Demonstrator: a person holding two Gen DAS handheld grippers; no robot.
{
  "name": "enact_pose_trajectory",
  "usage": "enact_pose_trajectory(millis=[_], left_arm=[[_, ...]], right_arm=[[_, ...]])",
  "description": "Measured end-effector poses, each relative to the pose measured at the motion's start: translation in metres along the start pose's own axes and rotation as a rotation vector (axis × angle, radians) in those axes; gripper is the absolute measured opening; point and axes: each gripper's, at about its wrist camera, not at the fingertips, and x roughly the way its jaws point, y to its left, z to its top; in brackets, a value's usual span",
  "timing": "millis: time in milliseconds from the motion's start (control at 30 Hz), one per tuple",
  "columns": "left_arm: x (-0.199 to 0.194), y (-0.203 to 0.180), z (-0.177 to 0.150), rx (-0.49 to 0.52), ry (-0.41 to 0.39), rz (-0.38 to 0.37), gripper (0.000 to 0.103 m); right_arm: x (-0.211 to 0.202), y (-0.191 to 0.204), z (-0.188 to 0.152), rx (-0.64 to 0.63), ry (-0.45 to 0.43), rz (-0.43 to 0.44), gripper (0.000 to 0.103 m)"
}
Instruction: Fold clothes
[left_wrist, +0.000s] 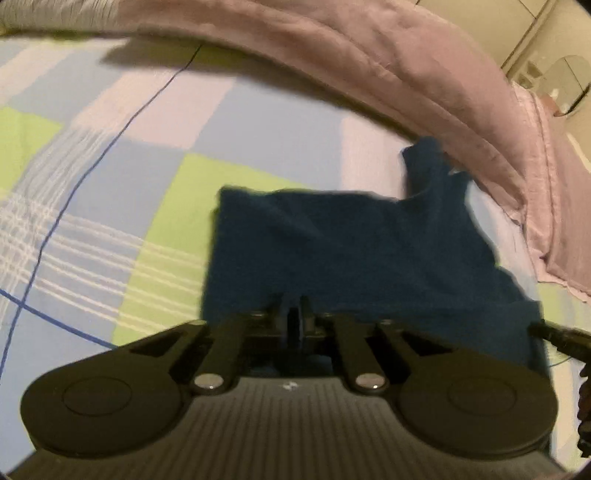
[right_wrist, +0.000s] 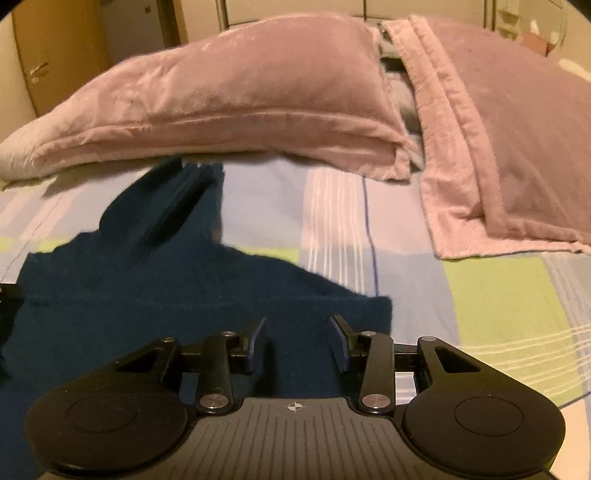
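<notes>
Both views soft with motion blur. Left gripper (left_wrist: 294, 314): jaws together, a sliver of dark stuff between the pads — can't tell if that is cloth or just shadow. Its near edge covers the shirt's (left_wrist: 332, 243) lower hem. Right gripper (right_wrist: 298, 338): jaws apart, nothing pinched; pads blue-faced, hovering over the shirt's right corner. Shirt is dark navy, matte knit, lying flat on the sheet (left_wrist: 110, 184), roughly rectangular with one strap-like piece poking up toward the pillows — in the right view that piece shows ribbed seams. Left edge of the shirt cut off in the right view. Sheet is plaid — blue, green, pale lilac blocks with white stripes. Two pink pillows (right_wrist: 229, 99) behind, plush, crumpled; something grey wedged between them, unreadable.
</notes>
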Motion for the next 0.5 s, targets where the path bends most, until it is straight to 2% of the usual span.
enact_pose_trajectory(millis=[67,100,167,200,233,267,400,500], left_arm=[[-0.005,-0.003,0.016,-0.032,0.008,0.002,0.003],[-0.009,-0.006,0.025,-0.031,0.0,-0.002,0.006],[-0.017,-0.014,0.044,-0.013,-0.035,-0.036,0.007],[-0.014,-0.017,0.053,-0.004,-0.039,-0.062,0.012],[-0.007,-0.022,0.062,0.005,-0.037,-0.093,0.017],[0.001,-0.028,0.071,0.017,-0.034,-0.12,0.028],[0.052,-0.063,0.09,0.09,0.003,-0.22,0.036],[0.087,-0.095,0.105,0.132,0.012,-0.245,0.04]], right_arm=[[0.014,0.0,0.002,-0.021,0.059,-0.009,0.041],[0.016,-0.001,0.007,-0.025,0.08,-0.004,0.041],[0.011,-0.004,0.027,-0.013,0.063,0.028,0.041],[0.009,-0.006,0.038,0.001,0.041,0.054,0.041],[0.012,-0.009,0.05,0.023,0.026,0.09,0.041],[0.018,-0.012,0.061,0.047,0.022,0.128,0.041],[0.075,-0.014,0.1,0.113,0.076,0.243,0.041],[0.109,-0.004,0.116,0.151,0.103,0.309,0.041]])
